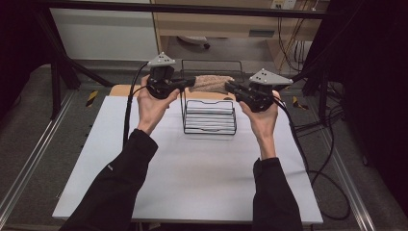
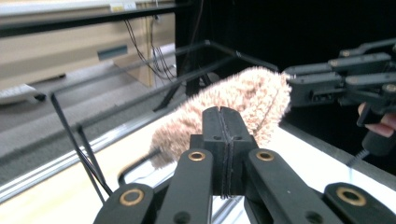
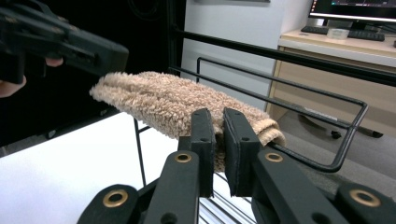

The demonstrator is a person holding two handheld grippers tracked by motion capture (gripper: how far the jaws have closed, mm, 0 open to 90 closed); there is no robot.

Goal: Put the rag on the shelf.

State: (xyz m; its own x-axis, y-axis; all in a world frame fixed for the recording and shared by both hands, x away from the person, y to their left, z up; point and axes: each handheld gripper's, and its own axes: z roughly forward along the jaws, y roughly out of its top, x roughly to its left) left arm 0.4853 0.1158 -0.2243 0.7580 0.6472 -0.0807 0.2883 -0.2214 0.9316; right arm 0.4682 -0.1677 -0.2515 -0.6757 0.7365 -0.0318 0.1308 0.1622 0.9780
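High view: the left tongs (image 1: 188, 83) and the right tongs (image 1: 230, 86) face each other across the top of a black wire rack (image 1: 210, 115) standing on the white surface (image 1: 192, 168); between them a tan fuzzy towel (image 1: 210, 83) is stretched, each end clamped in one pair of tongs, above the rack's far rim. Left gripper view: the left tongs (image 2: 222, 140) are pressed together with the near end of the towel (image 2: 233, 105) running out just beyond their tips; at its far end the right tongs (image 2: 292, 86) grip it. Right gripper view: the right tongs (image 3: 219, 140) stand narrow, pinching the folded end of the towel (image 3: 163, 100) between their pads; the left tongs (image 3: 109, 58) hold the opposite end, and a rack bar (image 3: 299, 100) passes just behind the towel.
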